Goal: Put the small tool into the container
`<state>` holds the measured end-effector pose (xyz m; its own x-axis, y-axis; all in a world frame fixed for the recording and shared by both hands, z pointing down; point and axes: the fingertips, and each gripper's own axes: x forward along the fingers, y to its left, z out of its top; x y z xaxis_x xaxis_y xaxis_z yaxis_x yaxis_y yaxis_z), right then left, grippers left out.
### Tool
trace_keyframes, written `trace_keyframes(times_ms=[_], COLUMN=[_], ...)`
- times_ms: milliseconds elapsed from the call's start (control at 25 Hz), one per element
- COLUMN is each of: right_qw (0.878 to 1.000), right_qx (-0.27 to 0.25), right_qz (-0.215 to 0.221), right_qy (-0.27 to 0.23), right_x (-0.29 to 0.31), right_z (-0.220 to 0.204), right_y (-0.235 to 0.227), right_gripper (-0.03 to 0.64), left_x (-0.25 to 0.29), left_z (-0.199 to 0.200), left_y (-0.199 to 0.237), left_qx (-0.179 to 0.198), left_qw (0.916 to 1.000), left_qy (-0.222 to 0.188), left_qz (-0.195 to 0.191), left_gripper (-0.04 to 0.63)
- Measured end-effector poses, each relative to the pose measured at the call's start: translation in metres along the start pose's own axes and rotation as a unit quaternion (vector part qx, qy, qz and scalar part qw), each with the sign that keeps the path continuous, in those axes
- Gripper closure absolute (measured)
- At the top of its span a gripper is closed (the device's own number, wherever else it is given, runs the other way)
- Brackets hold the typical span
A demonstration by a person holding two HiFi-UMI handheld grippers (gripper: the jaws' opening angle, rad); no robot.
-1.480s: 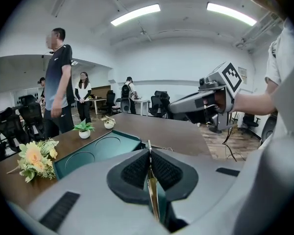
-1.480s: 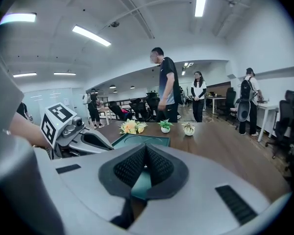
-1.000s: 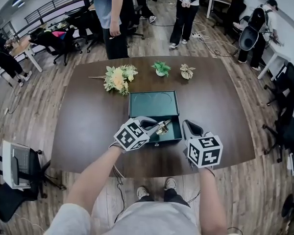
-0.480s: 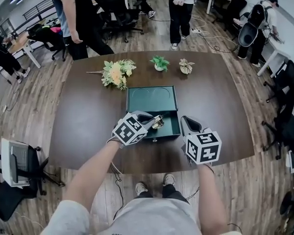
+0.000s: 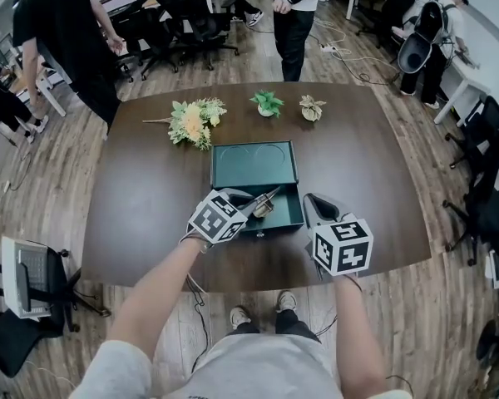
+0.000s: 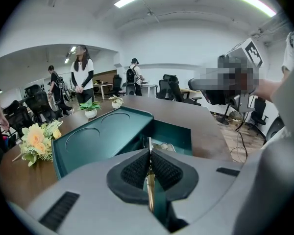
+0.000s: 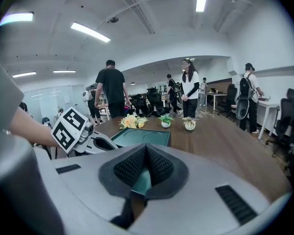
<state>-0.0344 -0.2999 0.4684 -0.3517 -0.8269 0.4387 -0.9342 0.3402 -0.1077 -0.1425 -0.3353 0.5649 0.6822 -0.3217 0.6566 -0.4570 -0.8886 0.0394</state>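
Observation:
A dark green container [image 5: 254,166] lies open on the brown table, with its lid flat at the back and its tray [image 5: 287,212] at the front. My left gripper [image 5: 251,203] hovers over the tray's front left, shut on a thin metal tool [image 5: 266,198] that points up and to the right. In the left gripper view the tool [image 6: 148,148] is clamped between the pads [image 6: 135,169], above the tray [image 6: 176,132]. Some small metal thing [image 6: 162,146] lies in the tray. My right gripper [image 5: 310,204] is beside the tray's right front corner, shut [image 7: 146,155] and holding nothing.
A flower bunch [image 5: 191,121] and two small potted plants [image 5: 268,104] [image 5: 312,108] stand at the table's far side. People stand beyond the far edge, one in black [image 5: 62,32] at the back left. Office chairs [image 5: 482,198] ring the table.
The left gripper stays over the tray with the tool, whose tip has tilted up a little. The person in black has walked to the left behind the table. The right gripper has barely moved.

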Motion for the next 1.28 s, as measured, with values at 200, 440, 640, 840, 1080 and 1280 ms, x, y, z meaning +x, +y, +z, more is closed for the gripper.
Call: trace_keyframes(times_ms=[200, 440, 640, 840, 1080, 1280], right_qw=[1.000, 1.000, 1.000, 1.000, 1.000, 1.000], right_qx=[0.000, 0.001, 0.001, 0.002, 0.006, 0.009], right_qz=[-0.001, 0.003, 0.003, 0.005, 0.005, 0.004], right_qy=[0.000, 0.002, 0.002, 0.003, 0.005, 0.006], right_x=[-0.004, -0.003, -0.006, -0.009, -0.012, -0.014], right_z=[0.000, -0.002, -0.005, -0.005, -0.010, -0.012], right_y=[0.000, 0.001, 0.000, 0.000, -0.002, -0.004], right_gripper=[0.614, 0.614, 0.614, 0.614, 0.614, 0.614], left_x=[-0.002, 0.000, 0.002, 0.005, 0.010, 0.014], left_z=[0.000, 0.001, 0.001, 0.002, 0.002, 0.001], left_y=[-0.001, -0.005, -0.010, -0.018, -0.027, -0.033], left_qx=[-0.019, -0.039, -0.059, -0.058, -0.062, -0.059], left_qw=[0.9998, 0.9992, 0.9982, 0.9983, 0.9980, 0.9979], left_qy=[-0.002, -0.004, -0.008, -0.003, 0.003, 0.012], left_qz=[0.002, 0.000, -0.003, -0.007, -0.015, -0.023], left_gripper=[0.581, 0.577, 0.571, 0.559, 0.543, 0.531])
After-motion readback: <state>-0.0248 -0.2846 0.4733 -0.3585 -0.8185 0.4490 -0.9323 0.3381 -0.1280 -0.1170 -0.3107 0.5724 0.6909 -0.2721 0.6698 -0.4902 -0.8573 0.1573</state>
